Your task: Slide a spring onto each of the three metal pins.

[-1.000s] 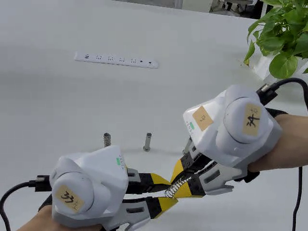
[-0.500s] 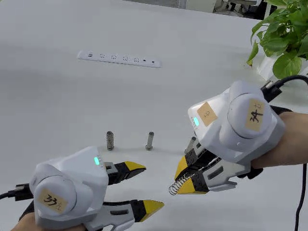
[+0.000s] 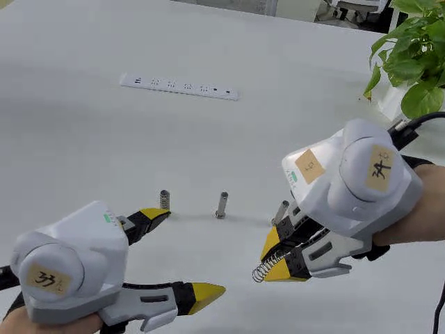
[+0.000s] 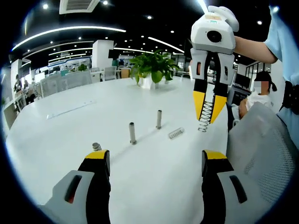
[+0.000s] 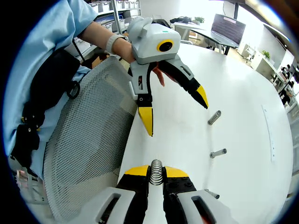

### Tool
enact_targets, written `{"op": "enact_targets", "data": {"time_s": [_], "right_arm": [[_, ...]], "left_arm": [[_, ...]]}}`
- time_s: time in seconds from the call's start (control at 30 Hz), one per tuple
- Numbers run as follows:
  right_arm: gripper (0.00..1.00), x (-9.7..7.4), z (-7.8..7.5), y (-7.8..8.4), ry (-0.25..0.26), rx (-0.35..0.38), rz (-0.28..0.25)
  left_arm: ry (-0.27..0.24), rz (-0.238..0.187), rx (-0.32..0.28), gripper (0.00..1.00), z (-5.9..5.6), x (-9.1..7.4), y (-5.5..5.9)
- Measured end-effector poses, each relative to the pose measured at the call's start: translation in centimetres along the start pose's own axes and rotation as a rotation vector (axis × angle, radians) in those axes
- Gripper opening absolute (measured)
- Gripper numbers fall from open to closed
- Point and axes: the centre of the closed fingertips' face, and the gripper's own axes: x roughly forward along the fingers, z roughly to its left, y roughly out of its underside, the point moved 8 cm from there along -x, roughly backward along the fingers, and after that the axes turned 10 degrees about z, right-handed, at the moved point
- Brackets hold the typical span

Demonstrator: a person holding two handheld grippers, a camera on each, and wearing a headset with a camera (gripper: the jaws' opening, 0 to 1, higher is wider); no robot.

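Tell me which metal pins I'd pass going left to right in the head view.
Pin with a spring on it → middle bare pin → last bare pin.

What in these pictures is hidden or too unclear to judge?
Head view: base of the third pin, behind the right tool.
Head view: upper end of the spring, between the jaws.
Left gripper view: lower part of the sprung pin, behind the left tool.
Head view: markings on the power strip, too small.
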Motion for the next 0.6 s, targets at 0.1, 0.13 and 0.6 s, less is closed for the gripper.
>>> {"op": "enact_targets", "data": {"time_s": [0.1,0.13,0.6], "right_arm": [[0.07,-0.1,-0.2,0.1,0.002,-0.002,0.006],[0.07,-0.1,-0.2,0.2,0.002,-0.003,0.009],[0.07,-0.4,-1.2,0.4,0.009,-0.013,0.036]], "left_arm": [[-0.031,0.008,-0.012,0.87,0.6,-0.4,0.3],[-0.04,0.007,-0.017,0.88,0.8,-0.6,0.4],[-0.153,0.004,-0.059,0.99,1.3,-1.7,2.0]]}}
